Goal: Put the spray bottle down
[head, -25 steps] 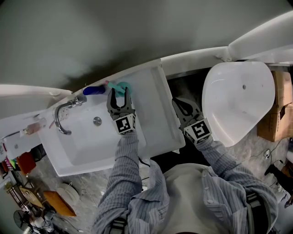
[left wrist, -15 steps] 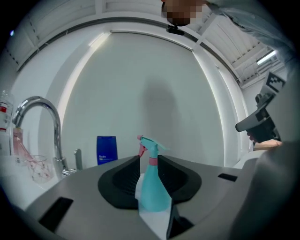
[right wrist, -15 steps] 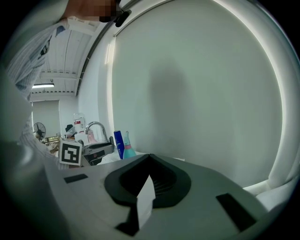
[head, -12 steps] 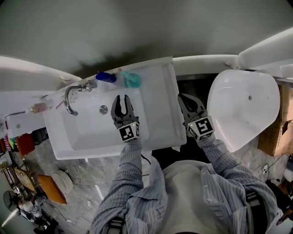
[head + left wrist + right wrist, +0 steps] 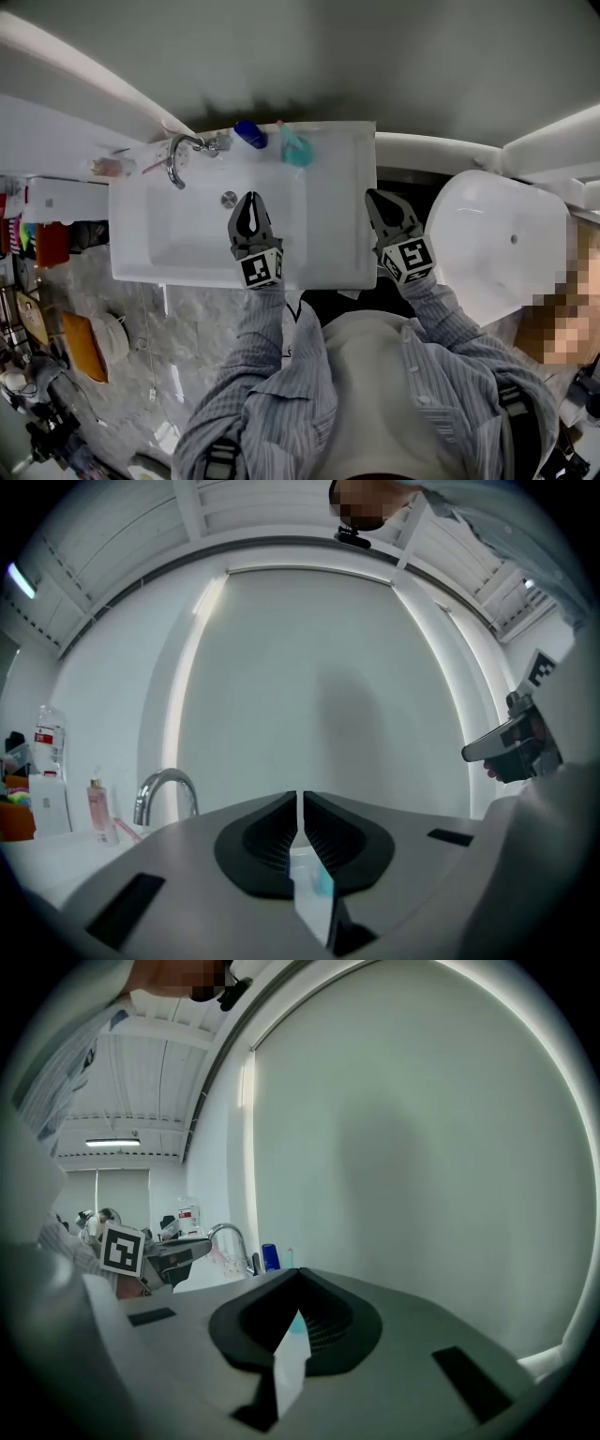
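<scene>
The teal spray bottle (image 5: 296, 150) stands by itself on the back rim of the white sink (image 5: 337, 234), beside a blue bottle (image 5: 248, 133). My left gripper (image 5: 251, 200) hovers over the basin, well short of the bottle. Its jaws are closing, nearly touching, with nothing between them. In the left gripper view (image 5: 300, 797) a sliver of teal shows through the thin gap. My right gripper (image 5: 377, 197) hangs just off the sink's right edge, shut and empty. In the right gripper view (image 5: 300, 1272) it faces the pale wall.
A chrome faucet (image 5: 178, 155) curves over the basin at the back left, with a small pink bottle (image 5: 111, 167) further left. A large white rounded fixture (image 5: 487, 244) stands right of the sink. Clutter sits on the marble floor (image 5: 141, 328) at the left.
The left gripper has drawn back from the teal bottle toward the sink's near side, and its jaws went from wide open to almost together. The right gripper rose slightly.
</scene>
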`<state>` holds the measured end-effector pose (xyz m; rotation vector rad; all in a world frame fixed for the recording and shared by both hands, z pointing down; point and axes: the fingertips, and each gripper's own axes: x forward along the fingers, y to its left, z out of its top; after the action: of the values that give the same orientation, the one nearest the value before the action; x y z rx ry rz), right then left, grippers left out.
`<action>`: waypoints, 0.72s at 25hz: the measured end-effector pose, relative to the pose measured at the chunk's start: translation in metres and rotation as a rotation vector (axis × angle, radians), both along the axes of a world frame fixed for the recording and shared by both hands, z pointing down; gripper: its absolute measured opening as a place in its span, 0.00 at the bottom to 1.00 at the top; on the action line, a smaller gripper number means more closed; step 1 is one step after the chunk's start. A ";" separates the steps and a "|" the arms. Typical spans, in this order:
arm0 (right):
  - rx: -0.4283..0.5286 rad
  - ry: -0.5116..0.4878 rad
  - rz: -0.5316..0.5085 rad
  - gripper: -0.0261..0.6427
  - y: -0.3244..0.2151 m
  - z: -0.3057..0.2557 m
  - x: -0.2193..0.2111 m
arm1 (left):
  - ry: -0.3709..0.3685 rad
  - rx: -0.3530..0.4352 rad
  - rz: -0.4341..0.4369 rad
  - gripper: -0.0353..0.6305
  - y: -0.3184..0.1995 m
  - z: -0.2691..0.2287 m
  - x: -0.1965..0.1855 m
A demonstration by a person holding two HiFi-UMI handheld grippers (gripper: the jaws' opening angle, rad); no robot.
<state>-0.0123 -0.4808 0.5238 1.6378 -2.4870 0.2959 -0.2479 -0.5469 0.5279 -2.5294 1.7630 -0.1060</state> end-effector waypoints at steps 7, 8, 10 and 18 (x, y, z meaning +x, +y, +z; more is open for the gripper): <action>0.049 -0.008 -0.024 0.06 0.021 -0.029 0.003 | 0.004 0.021 -0.060 0.06 0.043 -0.037 -0.018; 0.054 -0.013 -0.020 0.06 0.024 -0.032 0.005 | 0.003 0.022 -0.062 0.06 0.049 -0.041 -0.020; 0.062 -0.023 -0.010 0.06 0.029 -0.037 0.009 | -0.006 0.029 -0.064 0.06 0.060 -0.049 -0.022; 0.099 -0.041 0.013 0.06 0.043 -0.055 0.012 | 0.009 0.057 -0.078 0.06 0.088 -0.075 -0.031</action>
<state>-0.0003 -0.4379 0.4692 1.7013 -2.5607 0.2134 -0.2788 -0.4592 0.4526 -2.4265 1.8407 -0.0463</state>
